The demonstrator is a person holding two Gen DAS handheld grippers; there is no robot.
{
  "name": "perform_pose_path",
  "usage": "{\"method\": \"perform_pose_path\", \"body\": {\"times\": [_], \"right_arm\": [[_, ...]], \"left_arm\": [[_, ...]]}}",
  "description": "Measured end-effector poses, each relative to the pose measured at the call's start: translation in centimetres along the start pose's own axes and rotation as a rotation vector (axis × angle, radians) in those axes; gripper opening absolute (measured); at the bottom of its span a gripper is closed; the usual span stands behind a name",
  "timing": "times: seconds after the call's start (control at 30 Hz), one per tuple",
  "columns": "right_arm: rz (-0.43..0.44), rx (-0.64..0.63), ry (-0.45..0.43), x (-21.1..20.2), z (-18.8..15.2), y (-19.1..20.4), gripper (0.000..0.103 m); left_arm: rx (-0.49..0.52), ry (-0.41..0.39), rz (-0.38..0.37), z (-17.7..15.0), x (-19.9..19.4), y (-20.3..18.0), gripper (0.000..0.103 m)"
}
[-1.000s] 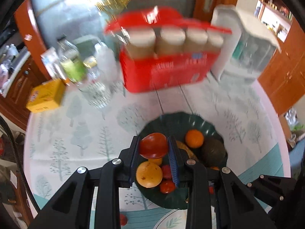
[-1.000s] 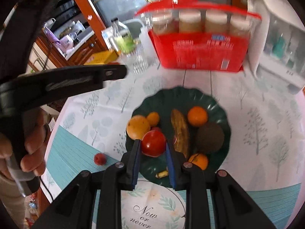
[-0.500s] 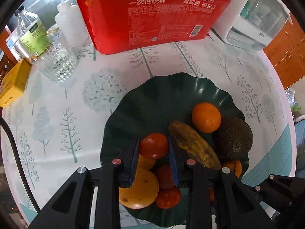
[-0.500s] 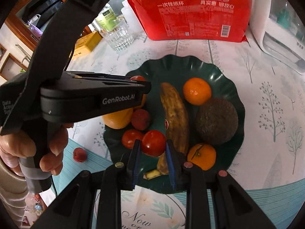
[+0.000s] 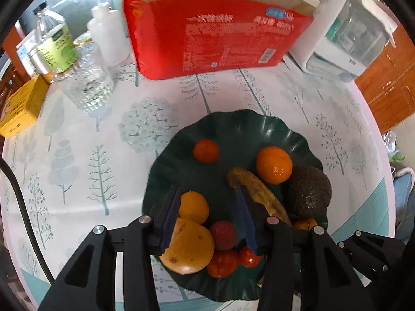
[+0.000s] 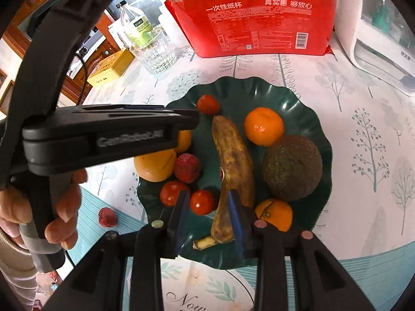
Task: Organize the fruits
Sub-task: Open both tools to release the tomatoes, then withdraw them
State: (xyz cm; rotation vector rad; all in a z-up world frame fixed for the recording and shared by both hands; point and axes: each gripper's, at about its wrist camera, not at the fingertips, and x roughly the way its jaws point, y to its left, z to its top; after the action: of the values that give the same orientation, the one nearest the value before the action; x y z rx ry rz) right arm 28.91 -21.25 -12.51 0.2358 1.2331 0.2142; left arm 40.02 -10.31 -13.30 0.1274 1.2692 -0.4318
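Note:
A dark green wavy plate (image 5: 241, 121) (image 6: 306, 108) holds several fruits: a brown banana (image 6: 233, 160), an orange mandarin (image 6: 263, 125), a dark avocado (image 6: 291, 167), a lychee (image 6: 186, 167) and small tomatoes. My left gripper (image 5: 207, 204) is open and empty above the plate's left side; the tomato it carried (image 5: 206, 151) lies on the plate ahead. My right gripper (image 6: 207, 204) is open, with a tomato (image 6: 202, 202) lying on the plate between its fingers. A loose lychee (image 6: 107, 217) lies on the cloth left of the plate.
A red pack of paper cups (image 6: 259, 18) stands behind the plate. A cut glass (image 6: 155, 51), a bottle (image 6: 135, 23) and a yellow box (image 6: 111, 68) are at the back left. A white appliance (image 6: 381, 31) is at the back right.
Both grippers opened and released their tomatoes onto the plate. The left gripper drew back, leaving its tomato at the plate's far left.

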Motion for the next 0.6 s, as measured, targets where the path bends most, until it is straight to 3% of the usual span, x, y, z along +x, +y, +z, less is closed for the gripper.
{"method": "perform_pose_path", "body": {"times": [0.07, 0.6], "right_arm": [[-0.007, -0.005, -0.009, -0.6, -0.3, 0.2, 0.031], [-0.001, -0.004, -0.106, -6.3, -1.7, 1.5, 0.031]], "left_arm": [[-0.016, -0.015, 0.003, -0.3, -1.1, 0.4, 0.05], [-0.076, -0.138, 0.085, -6.8, -11.6, 2.7, 0.057]]}}
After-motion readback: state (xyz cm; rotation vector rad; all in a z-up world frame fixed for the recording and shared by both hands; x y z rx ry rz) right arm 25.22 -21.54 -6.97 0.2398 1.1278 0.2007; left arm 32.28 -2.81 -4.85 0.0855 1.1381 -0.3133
